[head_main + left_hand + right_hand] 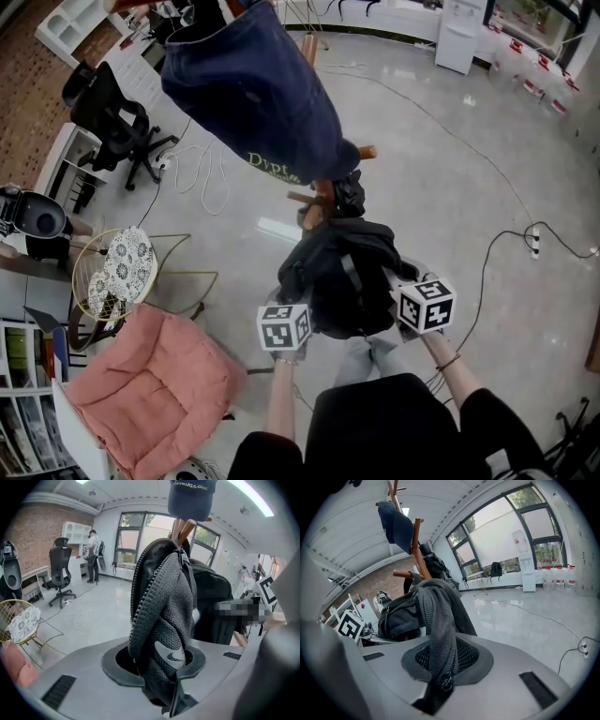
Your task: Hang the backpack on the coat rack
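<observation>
Black mesh fabric of the backpack (342, 272) is clamped in both grippers. The bag is held between them, just in front of the person. Its long axis runs away from the jaws toward the coat rack (322, 199), whose wooden pegs lie just beyond and above the bag's top. Whether the top loop is over a peg cannot be determined. The right gripper (439, 679) is judged marginally nearer the rack. Its jaws are noted as almost together, pinching a thin mesh strap at a zip pull. The jaws of the left gripper (164, 677) are set partly apart, pressed on a thick, zip-edged padded fold. A blue garment (253, 84) is hung on the upper pegs.
</observation>
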The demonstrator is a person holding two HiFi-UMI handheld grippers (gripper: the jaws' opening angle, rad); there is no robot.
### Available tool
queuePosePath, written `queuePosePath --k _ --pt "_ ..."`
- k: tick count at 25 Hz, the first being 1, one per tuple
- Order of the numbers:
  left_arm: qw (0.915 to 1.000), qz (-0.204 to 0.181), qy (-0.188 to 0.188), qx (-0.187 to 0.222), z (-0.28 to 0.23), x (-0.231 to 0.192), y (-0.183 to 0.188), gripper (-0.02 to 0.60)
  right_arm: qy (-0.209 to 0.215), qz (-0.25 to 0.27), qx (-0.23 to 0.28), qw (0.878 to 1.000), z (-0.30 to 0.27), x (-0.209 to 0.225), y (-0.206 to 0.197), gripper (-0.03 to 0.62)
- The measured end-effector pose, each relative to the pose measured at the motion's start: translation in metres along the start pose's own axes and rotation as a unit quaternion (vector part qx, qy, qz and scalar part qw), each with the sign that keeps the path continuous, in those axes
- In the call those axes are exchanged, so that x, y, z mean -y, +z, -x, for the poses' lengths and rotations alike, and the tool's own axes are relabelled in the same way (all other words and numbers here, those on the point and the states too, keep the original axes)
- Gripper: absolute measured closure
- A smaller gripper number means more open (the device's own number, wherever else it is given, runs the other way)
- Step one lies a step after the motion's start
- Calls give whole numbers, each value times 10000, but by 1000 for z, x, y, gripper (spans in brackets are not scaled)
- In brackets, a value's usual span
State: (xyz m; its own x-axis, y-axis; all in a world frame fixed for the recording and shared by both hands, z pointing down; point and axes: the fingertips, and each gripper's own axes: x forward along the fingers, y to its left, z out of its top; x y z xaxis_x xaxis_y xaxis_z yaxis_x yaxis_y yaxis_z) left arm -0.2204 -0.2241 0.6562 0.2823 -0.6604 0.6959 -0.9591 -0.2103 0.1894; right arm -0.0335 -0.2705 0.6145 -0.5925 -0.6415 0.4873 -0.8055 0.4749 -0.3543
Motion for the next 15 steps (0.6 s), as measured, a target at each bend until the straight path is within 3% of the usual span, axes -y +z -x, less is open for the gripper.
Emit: queuePosePath --k 15 --pt "9996 192 17 215 -29 -15 1 432 -129 94 89 9998 -23 13 -3 557"
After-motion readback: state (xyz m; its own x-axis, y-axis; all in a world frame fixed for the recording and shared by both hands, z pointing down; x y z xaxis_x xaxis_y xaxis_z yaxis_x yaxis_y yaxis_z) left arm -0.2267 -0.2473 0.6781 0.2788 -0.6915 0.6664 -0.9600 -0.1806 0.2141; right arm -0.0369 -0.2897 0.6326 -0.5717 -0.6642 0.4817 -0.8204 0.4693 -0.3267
